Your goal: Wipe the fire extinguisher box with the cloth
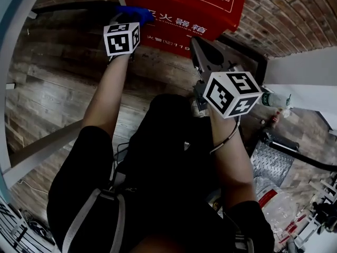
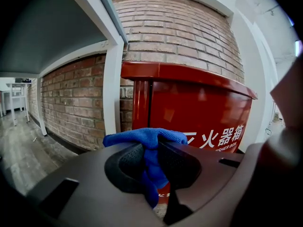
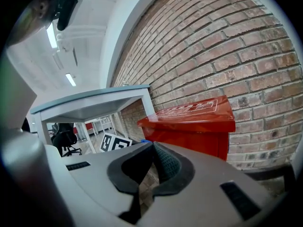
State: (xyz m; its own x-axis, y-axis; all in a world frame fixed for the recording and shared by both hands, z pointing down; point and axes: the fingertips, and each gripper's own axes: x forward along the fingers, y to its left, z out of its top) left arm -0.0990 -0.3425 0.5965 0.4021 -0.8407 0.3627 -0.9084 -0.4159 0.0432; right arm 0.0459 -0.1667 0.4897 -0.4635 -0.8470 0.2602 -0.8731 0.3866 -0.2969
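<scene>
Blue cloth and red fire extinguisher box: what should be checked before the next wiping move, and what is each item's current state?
1. Blue microfibre cloth clamped in left gripper: ok.
2. Cloth pointed at the red metal fire extinguisher box: ok.
3. Cloth touching the box: cannot tell.
4. Right gripper shut, empty, clear of the box: ok.
</scene>
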